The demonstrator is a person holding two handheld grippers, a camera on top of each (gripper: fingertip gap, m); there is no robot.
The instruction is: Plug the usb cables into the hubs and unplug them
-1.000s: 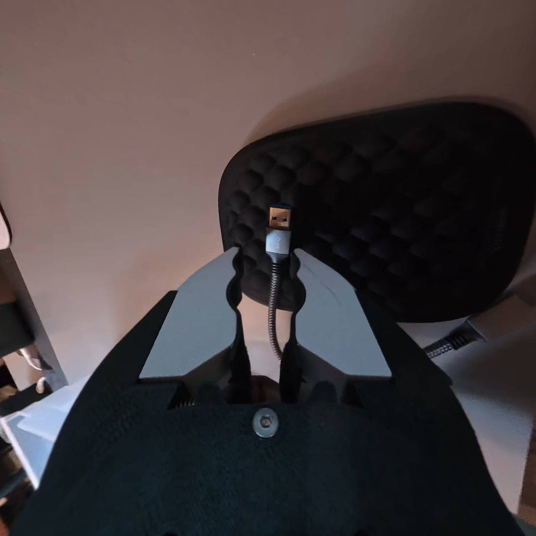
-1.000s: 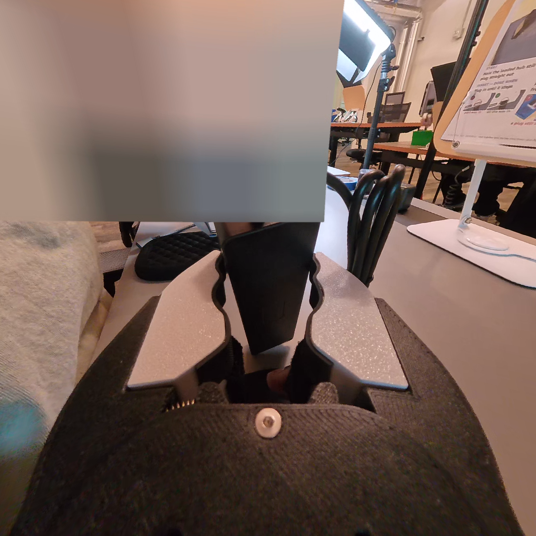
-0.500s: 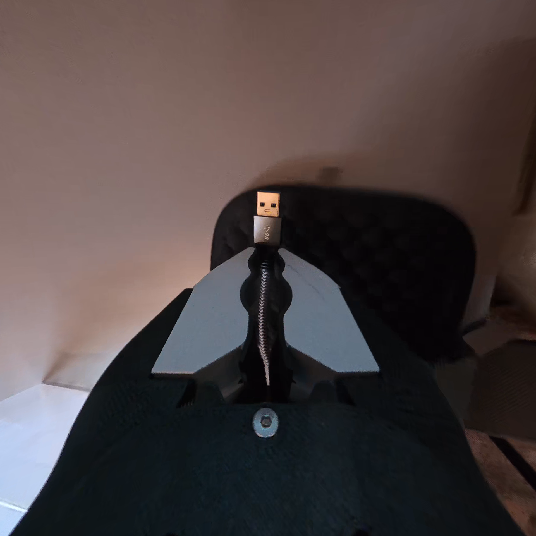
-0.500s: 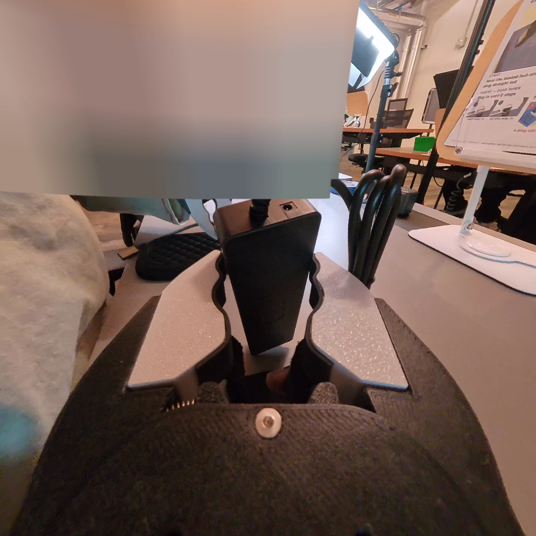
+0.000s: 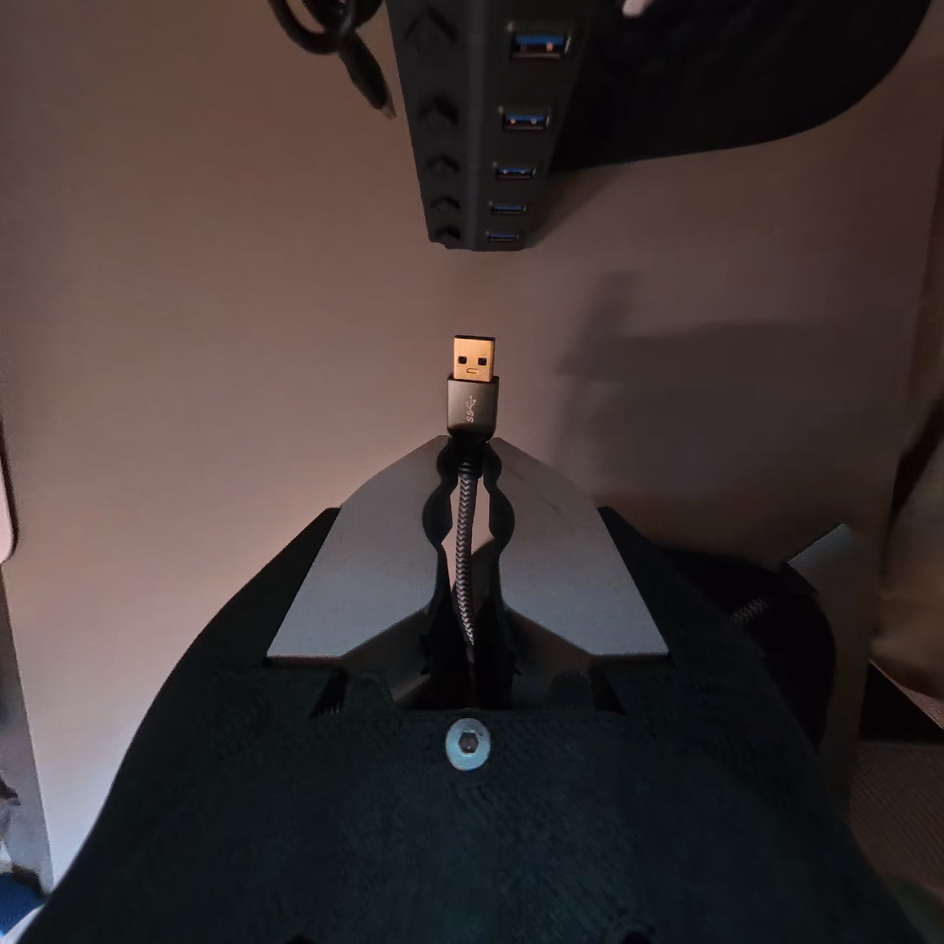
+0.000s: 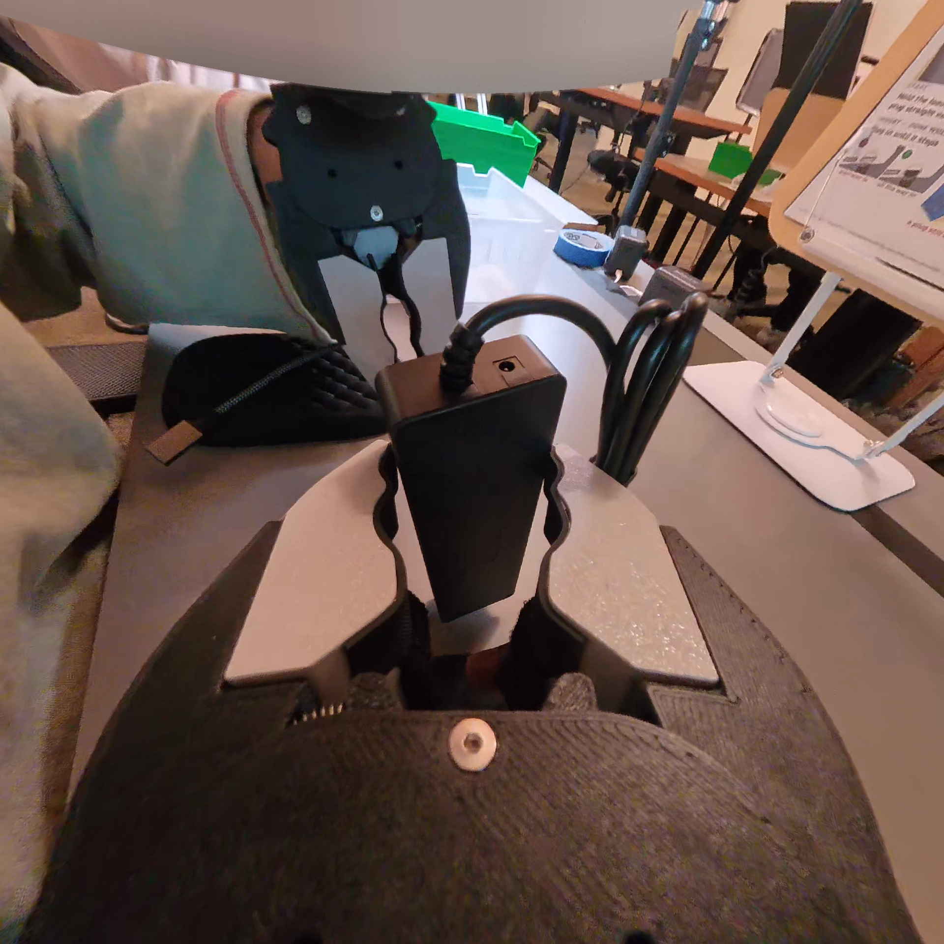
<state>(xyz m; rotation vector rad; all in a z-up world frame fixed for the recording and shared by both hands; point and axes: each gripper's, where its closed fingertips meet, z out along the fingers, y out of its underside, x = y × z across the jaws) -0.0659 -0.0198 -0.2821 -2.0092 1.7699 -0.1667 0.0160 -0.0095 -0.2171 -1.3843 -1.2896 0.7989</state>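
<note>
My left gripper [image 5: 469, 449] is shut on a braided grey USB cable [image 5: 466, 551], just behind its plug [image 5: 474, 383], whose gold tip points at the black USB hub [image 5: 475, 138] a short way ahead. The hub shows a column of several blue ports. My right gripper [image 6: 472, 459] is shut on that black hub [image 6: 467, 490] and holds it above the grey table [image 6: 715, 587]. The hub's own black cord [image 6: 541, 311] loops off its far end. The left gripper also shows beyond the hub in the right wrist view [image 6: 403, 327].
A black quilted pad [image 6: 265, 388] lies on the table with a second braided cable [image 6: 255, 388] across it. A bundle of black cords [image 6: 643, 388] stands right of the hub. A white stand base [image 6: 797, 439], blue tape roll [image 6: 582, 245], clear bin [image 6: 505, 225] and green bins lie farther off.
The left gripper closed on the braided cable, then swung off the quilted pad to face the hub. The right gripper tilted, bringing the hub's far end and the left gripper into view.
</note>
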